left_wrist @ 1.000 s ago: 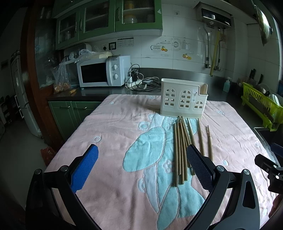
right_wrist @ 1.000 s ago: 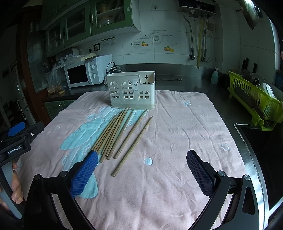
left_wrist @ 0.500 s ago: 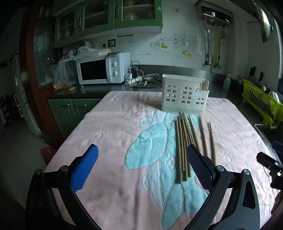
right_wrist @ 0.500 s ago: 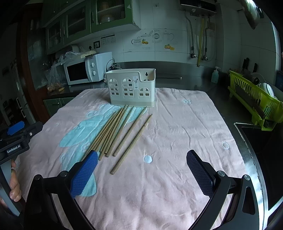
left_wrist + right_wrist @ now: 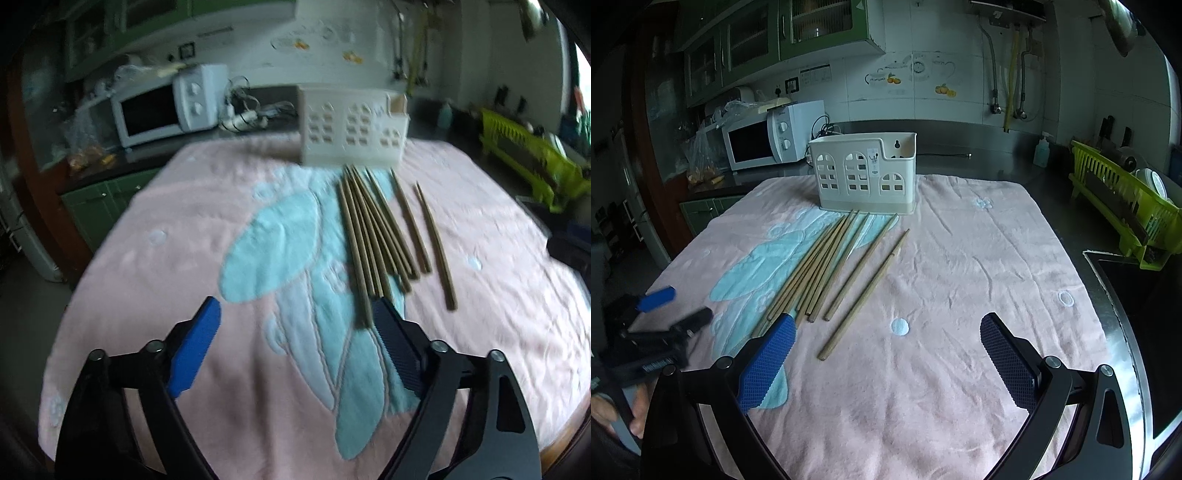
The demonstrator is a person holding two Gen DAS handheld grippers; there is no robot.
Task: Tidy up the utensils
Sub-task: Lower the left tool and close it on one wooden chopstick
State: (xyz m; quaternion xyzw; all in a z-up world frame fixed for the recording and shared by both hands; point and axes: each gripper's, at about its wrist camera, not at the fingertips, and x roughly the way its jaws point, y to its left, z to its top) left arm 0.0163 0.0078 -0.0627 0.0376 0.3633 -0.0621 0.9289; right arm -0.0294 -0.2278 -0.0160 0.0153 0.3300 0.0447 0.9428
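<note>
Several wooden chopsticks point(image 5: 373, 236) lie on a pink towel point(image 5: 166, 266) in front of a cream utensil holder point(image 5: 351, 127) that stands upright at the far side. They also show in the right wrist view point(image 5: 827, 266), with the holder point(image 5: 864, 173) behind them. My left gripper point(image 5: 295, 332) is open and empty, low over the towel, its right finger at the near ends of the chopsticks. It shows at the left of the right wrist view point(image 5: 676, 306). My right gripper point(image 5: 886, 347) is open and empty, just short of the near chopstick ends.
A white microwave point(image 5: 768, 138) and cables sit on the counter behind the towel at the left. A green dish rack point(image 5: 1123, 199) stands at the right by a sink point(image 5: 1137, 295). The towel's right edge meets a steel counter rim point(image 5: 1108, 295).
My left gripper has moved forward and down toward the near ends of the chopsticks; its view is blurred. My right gripper has shifted only slightly. The chopsticks have not moved.
</note>
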